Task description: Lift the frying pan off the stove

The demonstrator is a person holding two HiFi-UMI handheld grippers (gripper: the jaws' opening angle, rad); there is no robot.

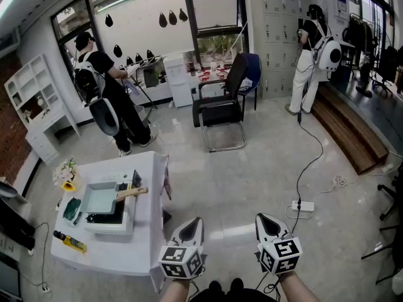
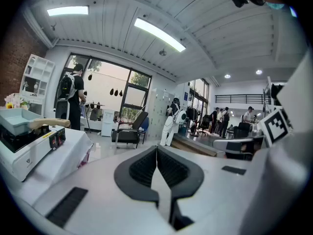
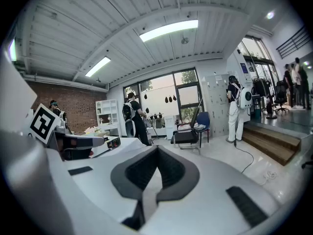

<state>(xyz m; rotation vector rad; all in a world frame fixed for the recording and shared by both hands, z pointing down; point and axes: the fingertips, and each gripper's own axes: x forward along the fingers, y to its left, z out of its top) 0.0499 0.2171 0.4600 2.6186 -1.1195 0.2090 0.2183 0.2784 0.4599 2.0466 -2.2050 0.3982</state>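
Left gripper (image 1: 194,223) and right gripper (image 1: 264,219) were closed, empty; we judged the stiff pale-blue square frying pan (image 1: 99,199) best gripped by its wooden handle (image 1: 131,193).

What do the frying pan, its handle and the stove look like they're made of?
Frying pan: probably coated metal, with a pale blue-grey matte look and thin square walls.
Handle: looks like wood, light tan and unpainted.
Stove: likely painted sheet metal, with a smooth white casing and a black top. Plastic cannot be ruled out from this far away.
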